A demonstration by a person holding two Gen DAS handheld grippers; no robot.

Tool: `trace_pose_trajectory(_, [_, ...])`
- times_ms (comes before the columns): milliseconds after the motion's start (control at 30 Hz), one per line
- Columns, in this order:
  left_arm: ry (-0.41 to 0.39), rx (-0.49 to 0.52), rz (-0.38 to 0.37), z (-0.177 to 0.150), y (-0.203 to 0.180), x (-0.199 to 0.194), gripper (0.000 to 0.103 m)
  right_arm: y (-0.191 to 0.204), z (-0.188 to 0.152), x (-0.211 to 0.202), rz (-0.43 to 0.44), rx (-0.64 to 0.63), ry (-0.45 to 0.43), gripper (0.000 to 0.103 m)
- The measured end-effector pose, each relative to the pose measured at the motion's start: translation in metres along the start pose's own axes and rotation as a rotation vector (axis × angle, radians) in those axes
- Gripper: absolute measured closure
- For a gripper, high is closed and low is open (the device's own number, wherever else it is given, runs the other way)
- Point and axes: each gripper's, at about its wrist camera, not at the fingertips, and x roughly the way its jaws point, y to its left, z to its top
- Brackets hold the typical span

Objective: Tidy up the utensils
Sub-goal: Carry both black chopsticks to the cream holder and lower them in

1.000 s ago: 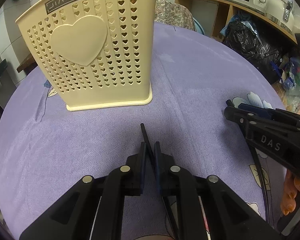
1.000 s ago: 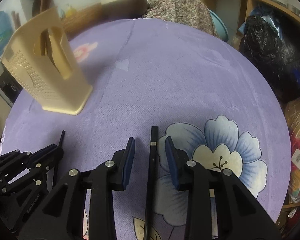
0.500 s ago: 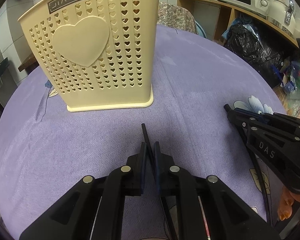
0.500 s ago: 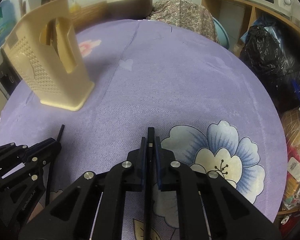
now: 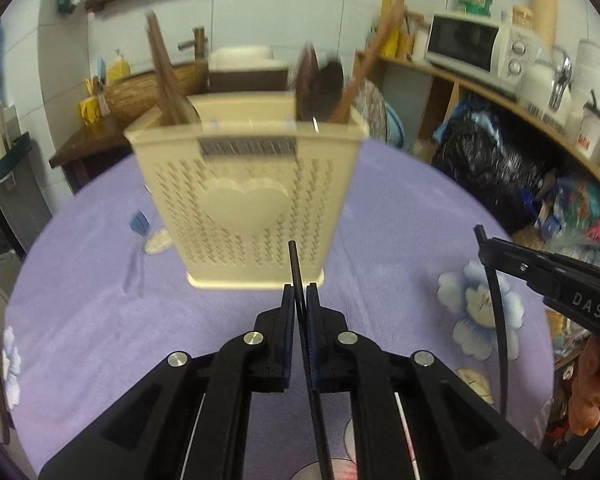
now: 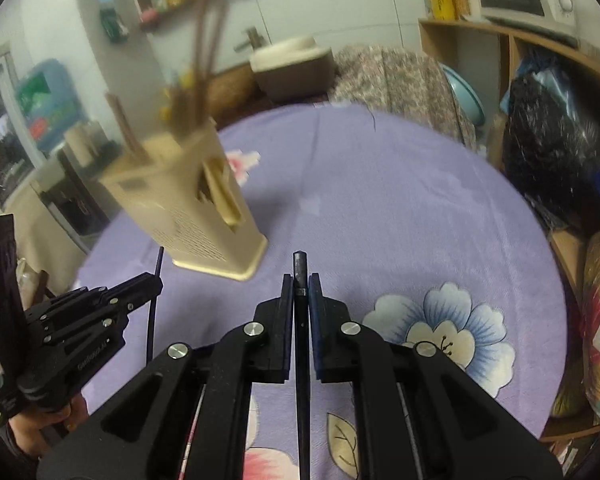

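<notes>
Your left gripper (image 5: 298, 300) is clamping one black chopstick (image 5: 294, 268) and your right gripper (image 6: 300, 292) is pinching another (image 6: 300, 268), both held above the purple cloth (image 5: 400, 216), near the cream holder (image 5: 244, 200).

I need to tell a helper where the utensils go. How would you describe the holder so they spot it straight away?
Start at the round table with the purple flowered cloth. On it stands the cream plastic utensil holder, upright and alone. Its front wall is pierced with rows of small holes around a raised heart, and brown wooden spoons and chopsticks poke out of its top.
</notes>
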Motion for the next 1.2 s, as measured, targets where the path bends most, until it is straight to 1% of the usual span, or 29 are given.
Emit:
trace_pose_trajectory(67, [-0.057,-0.008,-0.013,0.009,0.007,-0.025,0.096,0.008,0.009,-0.024,0.018,-0.022,-0.047,0.095])
trace_pose_trajectory(200, [-0.173,-0.016,-0.016,0.025,0.018,-0.070,0.097,0.025,0.022,-0.067,0.054,-0.072,-0.131,0.095])
trace_pose_trajectory(300, [-0.230,-0.013,-0.001,0.034,0.021,-0.086,0.097,0.038,0.029,-0.092,0.070,-0.110,-0.175,0.095])
trace_pose_trajectory(367, [-0.233,-0.005,0.003,0.040,0.021,-0.086,0.097,0.045,0.032,-0.097,0.072,-0.124,-0.182,0.095])
trace_pose_trajectory(433, [-0.223,-0.021,-0.004,0.043,0.023,-0.082,0.097,0.051,0.033,-0.097,0.058,-0.137,-0.185,0.095])
trace_pose_trajectory(500, [-0.225,-0.022,0.007,0.044,0.025,-0.082,0.097,0.055,0.035,-0.096,0.052,-0.144,-0.187,0.095])
trace_pose_trajectory(633, [-0.230,-0.025,0.015,0.043,0.030,-0.084,0.097,0.061,0.036,-0.097,0.043,-0.160,-0.189,0.095])
trace_pose_trajectory(767, [-0.233,-0.030,0.005,0.036,0.035,-0.089,0.097,0.063,0.034,-0.099,0.029,-0.178,-0.182,0.095])
trace_pose_trajectory(1067, [-0.237,-0.031,-0.003,0.035,0.039,-0.094,0.097,0.068,0.034,-0.101,0.031,-0.197,-0.173,0.095])
trace_pose_trajectory(1200, [-0.244,-0.031,-0.010,0.036,0.041,-0.099,0.097,0.065,0.037,-0.101,0.055,-0.185,-0.162,0.095])
